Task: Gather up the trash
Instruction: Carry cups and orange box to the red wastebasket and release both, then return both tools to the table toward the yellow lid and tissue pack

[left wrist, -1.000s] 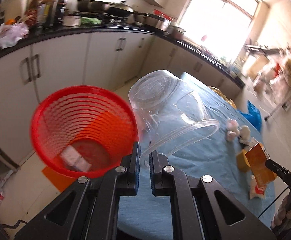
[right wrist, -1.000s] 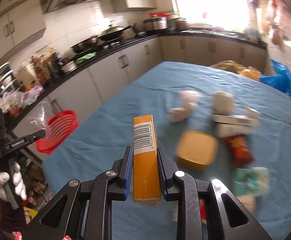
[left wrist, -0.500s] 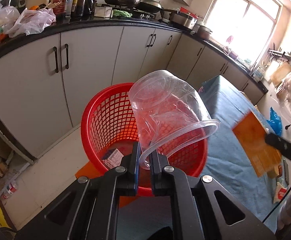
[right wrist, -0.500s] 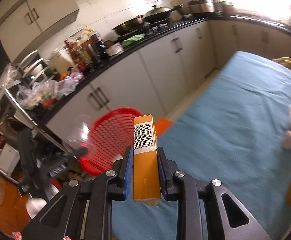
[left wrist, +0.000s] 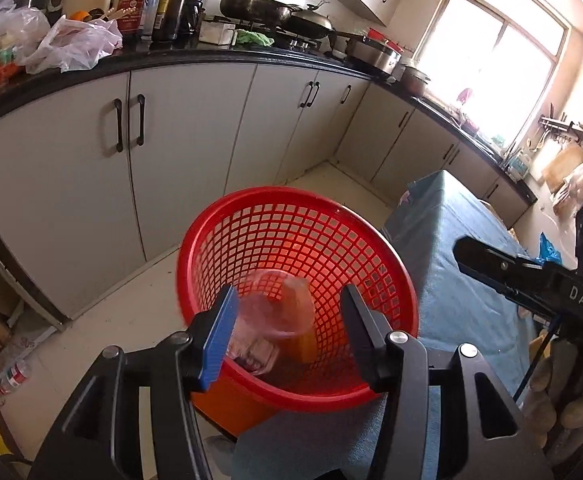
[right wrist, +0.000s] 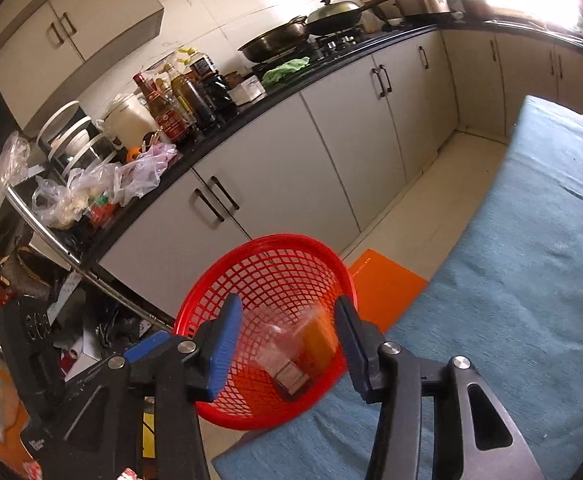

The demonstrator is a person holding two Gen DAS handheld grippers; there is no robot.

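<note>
Left wrist view looks down into one round red plastic mesh basket (left wrist: pixel 297 292), which stands on the pale floor just beside the corner of the tabletop covered in blue cloth (left wrist: pixel 451 248). Three pieces of trash lie inside it: one clear plastic container (left wrist: pixel 269 312), blurred, one orange cardboard box (left wrist: pixel 305 344) leaning against the basket wall, and one small printed packet (left wrist: pixel 255 354) at the bottom. The left gripper (left wrist: pixel 287 334) hangs above the basket rim with its two fingers spread wide apart and nothing between them. At the right edge of this view the right gripper (left wrist: pixel 491 260) shows from the side, held by a gloved hand (left wrist: pixel 559 400); its fingertips cannot be made out here. Right wrist view shows the same basket (right wrist: pixel 267 280) from the tabletop side, with the clear container (right wrist: pixel 287 332), the orange box (right wrist: pixel 319 340) and the packet (right wrist: pixel 291 378) inside, and the right gripper (right wrist: pixel 287 344) spread wide and empty. Only this view shows a flat orange sheet (right wrist: pixel 387 284) on the floor beside the basket. Both views take in the white cabinets under a black counter (left wrist: pixel 195 58) crowded with bottles, plastic bags and two woks.
</note>
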